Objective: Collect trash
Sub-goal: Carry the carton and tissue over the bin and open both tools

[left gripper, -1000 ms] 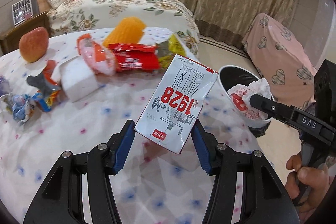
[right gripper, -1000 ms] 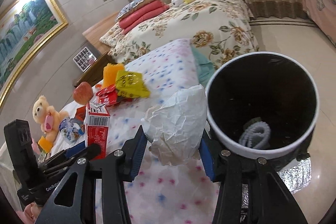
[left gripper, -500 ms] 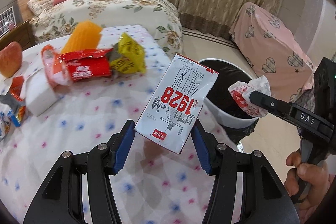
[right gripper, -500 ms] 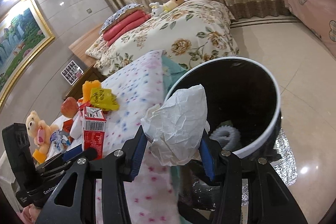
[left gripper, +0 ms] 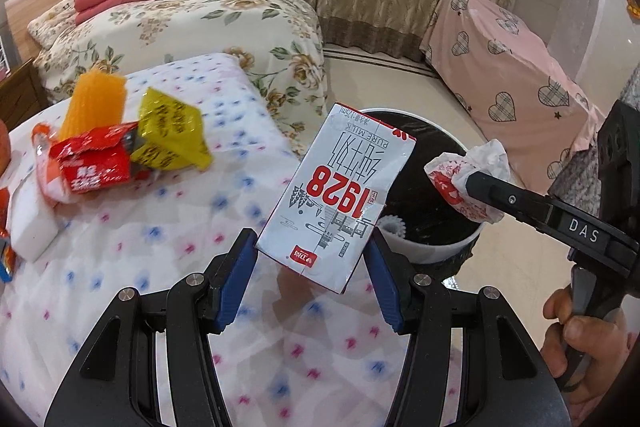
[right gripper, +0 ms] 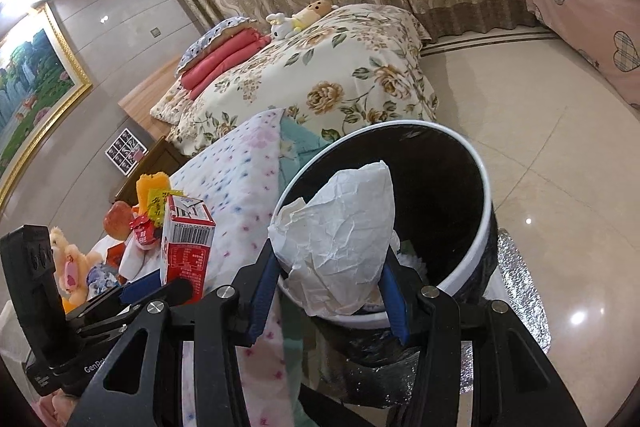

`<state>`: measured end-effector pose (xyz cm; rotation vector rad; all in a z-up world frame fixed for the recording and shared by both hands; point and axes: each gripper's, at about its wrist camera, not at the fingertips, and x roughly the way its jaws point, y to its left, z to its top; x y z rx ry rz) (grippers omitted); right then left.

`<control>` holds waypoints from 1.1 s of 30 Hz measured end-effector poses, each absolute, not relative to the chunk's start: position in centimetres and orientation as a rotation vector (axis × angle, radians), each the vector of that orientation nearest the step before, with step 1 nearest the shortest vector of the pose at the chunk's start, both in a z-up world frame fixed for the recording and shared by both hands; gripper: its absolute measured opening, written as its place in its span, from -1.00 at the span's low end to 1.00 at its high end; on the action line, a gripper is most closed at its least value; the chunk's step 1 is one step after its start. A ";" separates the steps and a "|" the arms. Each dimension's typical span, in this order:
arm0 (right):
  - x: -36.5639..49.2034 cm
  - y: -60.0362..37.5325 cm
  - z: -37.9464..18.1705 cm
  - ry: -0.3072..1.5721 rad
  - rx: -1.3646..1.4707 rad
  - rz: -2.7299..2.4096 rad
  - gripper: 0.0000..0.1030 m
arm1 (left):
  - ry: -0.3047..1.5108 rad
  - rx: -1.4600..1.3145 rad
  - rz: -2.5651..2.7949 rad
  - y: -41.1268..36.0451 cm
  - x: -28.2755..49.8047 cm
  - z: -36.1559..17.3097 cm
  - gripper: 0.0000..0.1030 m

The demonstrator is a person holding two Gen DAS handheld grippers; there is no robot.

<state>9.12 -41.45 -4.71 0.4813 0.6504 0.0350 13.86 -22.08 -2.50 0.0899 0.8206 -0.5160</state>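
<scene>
with the left gripper (left gripper: 312, 259) clamped on the milk carton (left gripper: 340, 193) short of the bin (right gripper: 486, 195) and the right gripper (right gripper: 330, 293) pinching the crumpled wrapper (right gripper: 340, 239) over its rim, an early release might drop the carton onto the bed (left gripper: 160, 227).

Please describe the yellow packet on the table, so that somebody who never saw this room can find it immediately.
Start at the table with the dotted white cloth in front of the flowered bed. At its far end lies a small heap of wrappers; the yellow packet is at the right of the heap, against the red packet. It alone is bright yellow with dark writing; the orange thing behind it is plain.
</scene>
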 end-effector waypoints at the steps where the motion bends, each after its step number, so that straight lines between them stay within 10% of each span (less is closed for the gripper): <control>1: 9.2 -41.6 -4.7 0.650 0.483 0.033 -0.05 | 0.822 0.093 -0.518 -22.3 14.0 -2.5 0.06; 33: 11.6 -44.8 -5.4 0.664 0.515 0.012 0.00 | 0.867 0.147 -0.560 -28.2 17.2 -3.0 0.07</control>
